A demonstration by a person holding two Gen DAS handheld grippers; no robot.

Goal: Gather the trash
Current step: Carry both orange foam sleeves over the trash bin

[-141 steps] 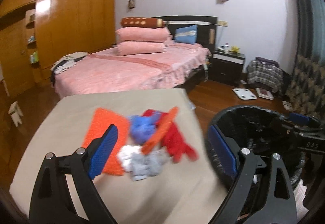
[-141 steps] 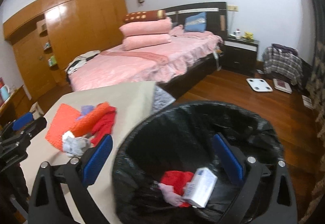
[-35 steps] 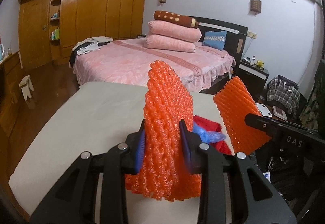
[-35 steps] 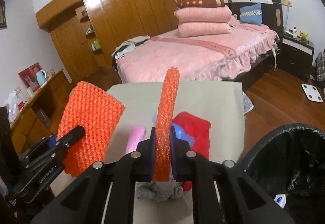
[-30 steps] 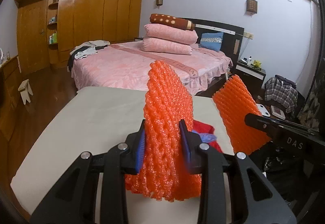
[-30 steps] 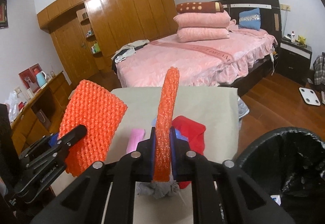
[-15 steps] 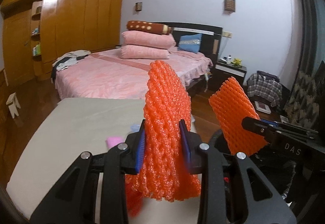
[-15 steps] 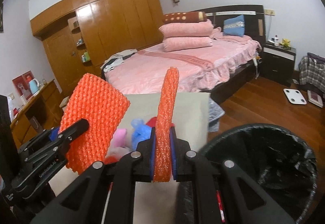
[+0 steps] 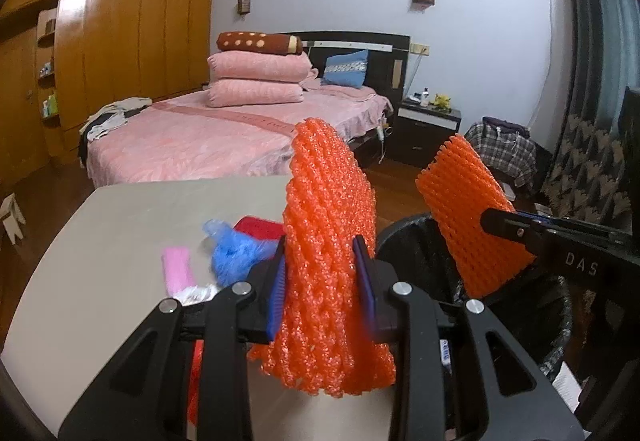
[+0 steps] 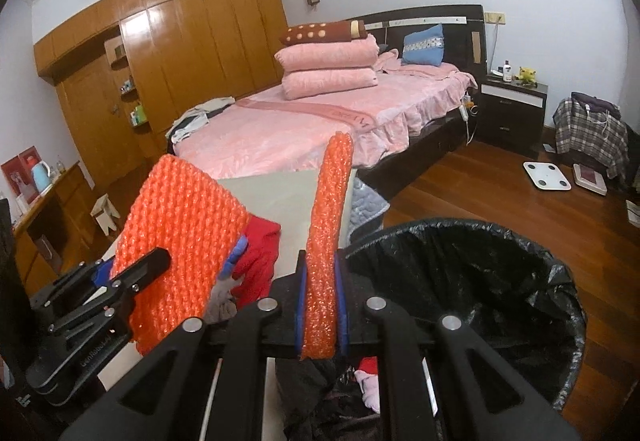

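Your left gripper point(image 9: 323, 291) has its fingers closed tight on a wide orange foam-mesh fruit sleeve point(image 9: 332, 241), which stands upright between the blue pads and hangs out below them, held above the near edge of the beige desk point(image 9: 120, 225). Your right gripper point(image 10: 321, 307) has its fingers pinched on a second orange foam-mesh sleeve point(image 10: 326, 237), seen edge-on and upright from its own camera. That one sits just at the rim of the round bin lined with a black plastic bag point(image 10: 480, 281), which stands beside the desk on the wooden floor. Inside the bin you can see red and pinkish scraps point(image 10: 368, 377). On the desk lie a crumpled blue plastic piece point(image 9: 232, 253), a small pink strip point(image 9: 177, 268) and a red cloth point(image 9: 256, 229), close together.
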